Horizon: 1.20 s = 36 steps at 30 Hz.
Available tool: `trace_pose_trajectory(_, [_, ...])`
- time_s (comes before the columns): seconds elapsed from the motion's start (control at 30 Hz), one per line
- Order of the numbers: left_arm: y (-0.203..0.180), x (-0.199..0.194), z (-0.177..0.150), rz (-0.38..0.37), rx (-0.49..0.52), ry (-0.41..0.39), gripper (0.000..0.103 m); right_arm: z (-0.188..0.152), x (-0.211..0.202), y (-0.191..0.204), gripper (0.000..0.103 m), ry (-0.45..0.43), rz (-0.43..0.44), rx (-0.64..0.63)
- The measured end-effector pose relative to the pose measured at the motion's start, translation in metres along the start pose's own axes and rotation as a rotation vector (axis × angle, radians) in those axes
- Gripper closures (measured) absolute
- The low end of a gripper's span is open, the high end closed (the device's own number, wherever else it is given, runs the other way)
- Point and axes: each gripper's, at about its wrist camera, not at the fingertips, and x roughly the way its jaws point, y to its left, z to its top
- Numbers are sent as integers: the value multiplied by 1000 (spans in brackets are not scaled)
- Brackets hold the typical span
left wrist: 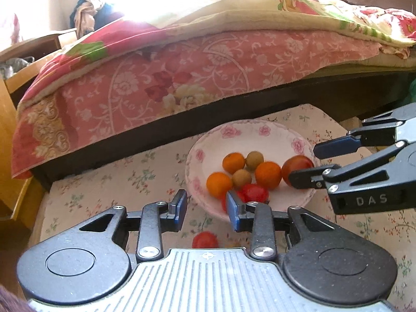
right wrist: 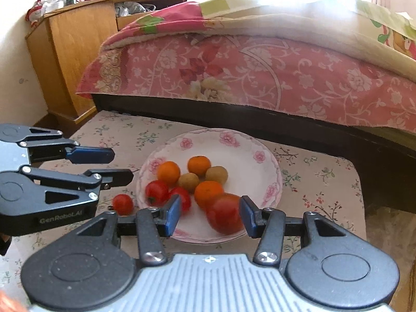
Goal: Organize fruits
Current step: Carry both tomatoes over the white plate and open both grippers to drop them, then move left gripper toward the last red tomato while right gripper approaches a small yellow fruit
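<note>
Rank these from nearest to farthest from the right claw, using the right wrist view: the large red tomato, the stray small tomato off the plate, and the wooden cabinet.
1. Large red tomato: on the plate's near edge, between the right claw fingers.
2. Stray small tomato: left of the plate, on the floral cloth.
3. Wooden cabinet: far back on the left, beside the bed.
</note>
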Motion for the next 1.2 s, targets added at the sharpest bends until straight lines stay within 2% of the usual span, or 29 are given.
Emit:
trace_pose_trajectory(0.2, [7, -17, -20, 5, -11, 37, 57, -7, -5, 17, 52, 16, 59, -30])
trace_pose_trajectory(0.4, [16, -21, -38, 8, -15, 74, 57, -17, -6, 45, 52, 55, 156, -85])
trace_pose_trajectory(0.6, [24, -24, -45, -8, -22, 75, 56, -20, 7, 64, 52, 76, 207, -117])
trace_pose_trajectory(0.77, [33, -30, -49, -14, -28, 70, 56, -24, 23, 74, 53, 103, 224, -118])
trace_pose_trajectory(1.03, [38, -31, -54, -29, -36, 80, 54, -27, 44, 75, 57, 101, 197, -88])
trace_pose_trajectory(1.13, [39, -31, -54, -37, -35, 79, 53, -27, 52, 78, 60, 92, 191, -80])
trace_pose_trajectory(1.2, [39, -31, -55, -39, -35, 79, 52, -27, 55, 81, 70, 96, 180, -84])
